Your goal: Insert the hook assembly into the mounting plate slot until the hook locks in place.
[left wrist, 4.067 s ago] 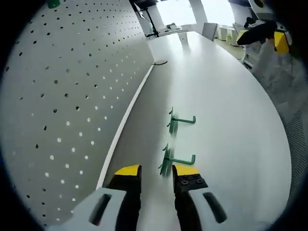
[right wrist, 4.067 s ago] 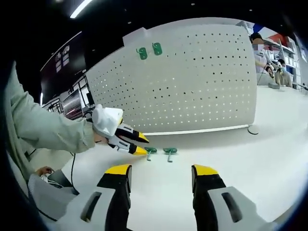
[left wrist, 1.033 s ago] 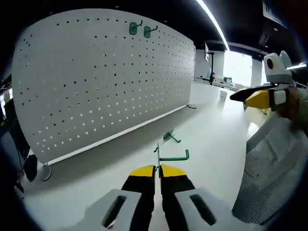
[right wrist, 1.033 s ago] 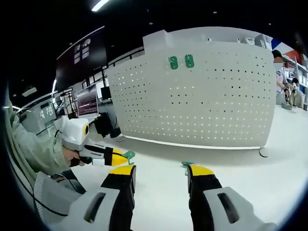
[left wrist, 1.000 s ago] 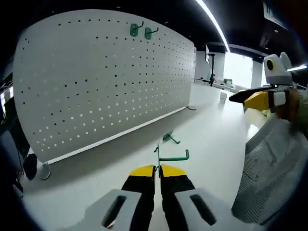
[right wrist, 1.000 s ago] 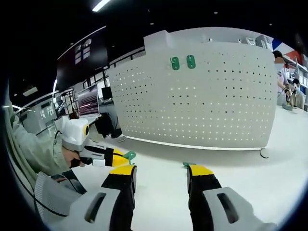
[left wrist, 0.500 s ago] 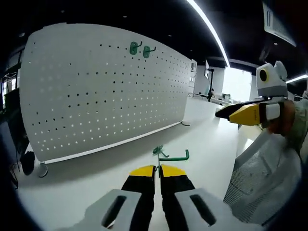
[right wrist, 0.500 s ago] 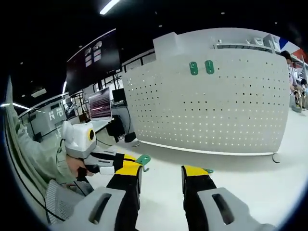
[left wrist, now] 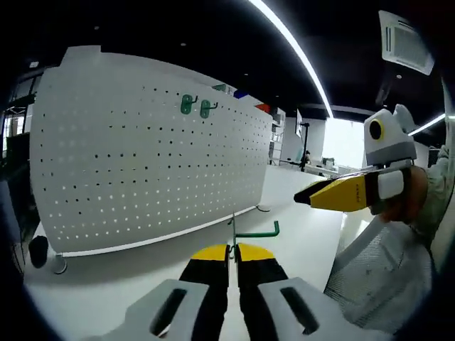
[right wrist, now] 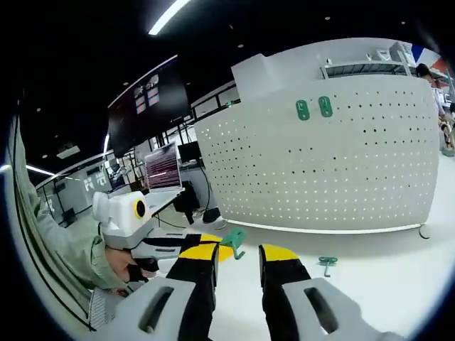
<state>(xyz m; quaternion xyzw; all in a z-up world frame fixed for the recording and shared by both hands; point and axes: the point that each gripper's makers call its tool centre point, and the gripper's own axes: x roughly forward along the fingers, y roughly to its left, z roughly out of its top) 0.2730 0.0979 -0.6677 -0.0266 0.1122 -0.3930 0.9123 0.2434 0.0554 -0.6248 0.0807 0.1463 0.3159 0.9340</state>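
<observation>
My left gripper (left wrist: 231, 246) is shut on a green hook (left wrist: 254, 231), held up off the white table (left wrist: 302, 238) in front of the white pegboard (left wrist: 142, 163). Two green hooks (left wrist: 195, 106) hang near the board's top. In the right gripper view, the left gripper (right wrist: 222, 250) carries that hook (right wrist: 233, 241) just past my right gripper (right wrist: 239, 250), whose jaws stand open with a narrow gap and nothing in it. A second loose hook (right wrist: 327, 263) lies on the table. The right gripper (left wrist: 302, 199) also hovers to the right of the held hook, apart from it.
The pegboard (right wrist: 355, 163) stands along the table's far side, with a round foot (left wrist: 57, 264) at its left end. A person's sleeve (right wrist: 57, 241) and a grey mesh sleeve (left wrist: 377, 277) are close by. A lit monitor (right wrist: 163, 167) stands behind.
The left gripper has shut on one hook and lifted it off the table toward the pegboard. The right jaws have narrowed their gap. Both views have tilted upward.
</observation>
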